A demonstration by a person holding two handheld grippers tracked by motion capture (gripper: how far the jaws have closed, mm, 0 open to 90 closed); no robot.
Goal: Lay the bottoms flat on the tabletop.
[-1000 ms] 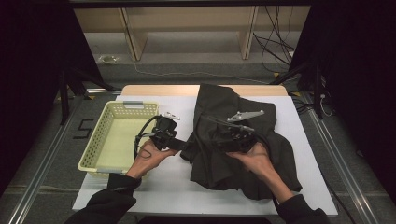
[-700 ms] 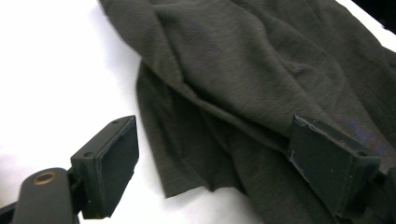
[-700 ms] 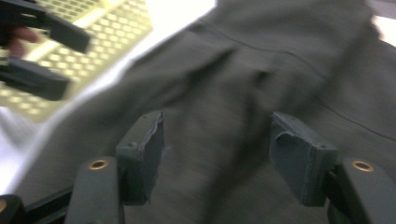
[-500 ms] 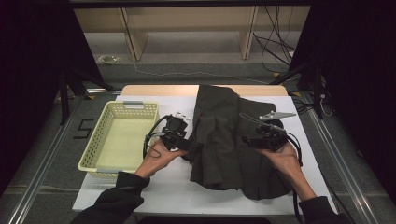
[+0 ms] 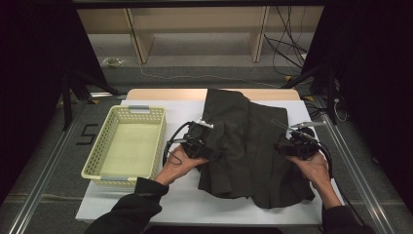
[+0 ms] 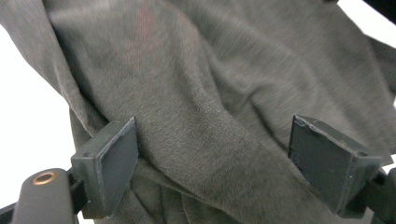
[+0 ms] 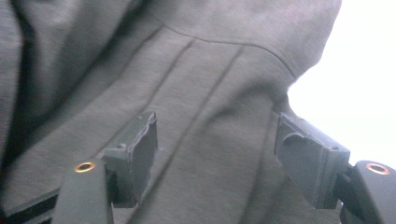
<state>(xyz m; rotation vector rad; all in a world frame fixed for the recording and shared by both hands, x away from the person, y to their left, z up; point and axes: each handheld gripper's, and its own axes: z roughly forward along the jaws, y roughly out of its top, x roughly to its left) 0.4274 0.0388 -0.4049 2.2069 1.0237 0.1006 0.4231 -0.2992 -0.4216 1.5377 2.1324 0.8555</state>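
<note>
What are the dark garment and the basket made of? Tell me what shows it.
Dark garment: soft matte knit fabric, perhaps a cotton or fleece blend; it folds and creases, with a fine fuzzy weave and stitched seams.
Basket: pale yellow plastic, smooth with a slight sheen; its walls are a moulded, perforated grid.

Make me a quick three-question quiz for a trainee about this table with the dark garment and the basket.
1. True or false: the yellow basket has clothing inside.
2. Which gripper is at the garment's edge nearer the basket? A) left gripper B) right gripper
3. Fill in: in both gripper views the jaws stand ___ over the dark garment, with no fabric pinched.

Key
1. False: the basket is empty.
2. A: the left gripper is at the edge beside the basket; the right gripper is over the far side of the garment, on the white table.
3. Open: fabric lies between and below the pads, unclamped; the right jaws have just been opening.
</note>
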